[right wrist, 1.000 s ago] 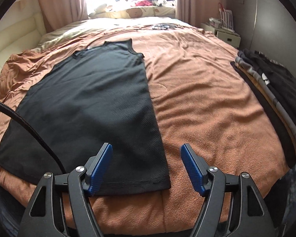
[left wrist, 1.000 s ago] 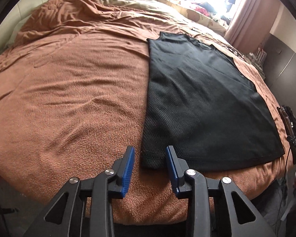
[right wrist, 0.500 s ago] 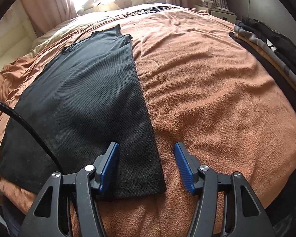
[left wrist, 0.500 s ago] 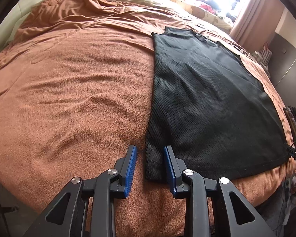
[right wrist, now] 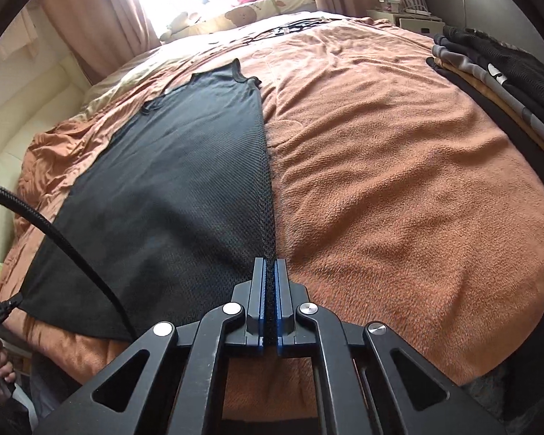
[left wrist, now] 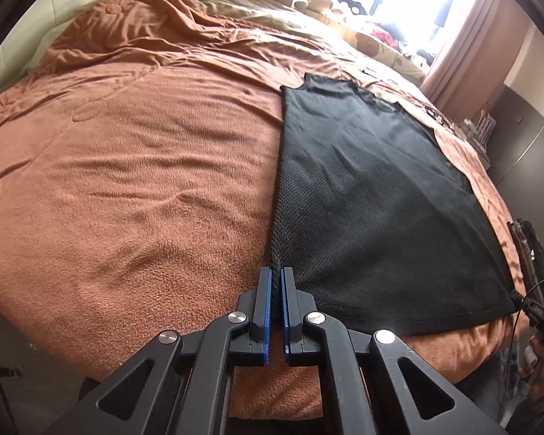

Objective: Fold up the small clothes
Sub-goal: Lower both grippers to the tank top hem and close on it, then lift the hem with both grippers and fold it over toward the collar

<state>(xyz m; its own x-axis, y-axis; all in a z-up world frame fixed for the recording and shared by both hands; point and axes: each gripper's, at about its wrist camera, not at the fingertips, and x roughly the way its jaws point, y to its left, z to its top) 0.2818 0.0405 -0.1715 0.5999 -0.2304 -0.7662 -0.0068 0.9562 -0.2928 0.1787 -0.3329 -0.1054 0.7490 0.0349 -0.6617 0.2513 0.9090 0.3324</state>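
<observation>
1. The left claw (left wrist: pixel 276 279) is clamped on the near left hem corner of the black mesh top (left wrist: pixel 373 195), its blue pads pressed together over the fabric edge.
2. The right claw (right wrist: pixel 269 272) is clamped on the top's (right wrist: pixel 185 181) near right hem corner.
3. The top lies flat on the brown blanket (right wrist: pixel 399 181) of the bed, running toward 12 o'clock.
4. Folded clothes (right wrist: pixel 497 72) are stacked at 2 o'clock in the right wrist view.
5. Curtains (right wrist: pixel 101 11) frame a bright window at 12 o'clock.
</observation>
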